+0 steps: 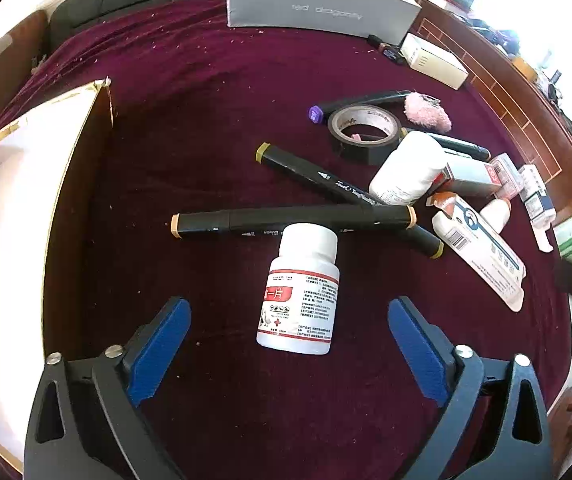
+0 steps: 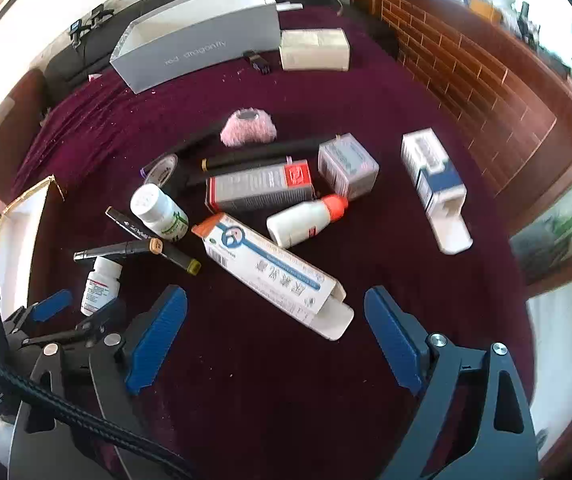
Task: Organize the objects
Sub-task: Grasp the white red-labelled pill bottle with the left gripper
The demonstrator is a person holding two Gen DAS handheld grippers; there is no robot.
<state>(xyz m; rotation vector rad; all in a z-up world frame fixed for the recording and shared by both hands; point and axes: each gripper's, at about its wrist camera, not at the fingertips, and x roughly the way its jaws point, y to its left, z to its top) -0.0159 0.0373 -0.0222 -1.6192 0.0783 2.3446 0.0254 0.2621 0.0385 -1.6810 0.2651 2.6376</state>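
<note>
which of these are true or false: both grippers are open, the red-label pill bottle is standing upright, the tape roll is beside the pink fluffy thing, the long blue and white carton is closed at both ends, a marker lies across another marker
1. Both grippers are open. True: the left gripper and the right gripper hold nothing.
2. The red-label pill bottle stands upright. False: it lies on its side on the maroon cloth.
3. The tape roll is beside the pink fluffy thing. True.
4. The long blue and white carton is closed at both ends. False: its near end flap hangs open.
5. One marker lies across another marker. True.
</note>
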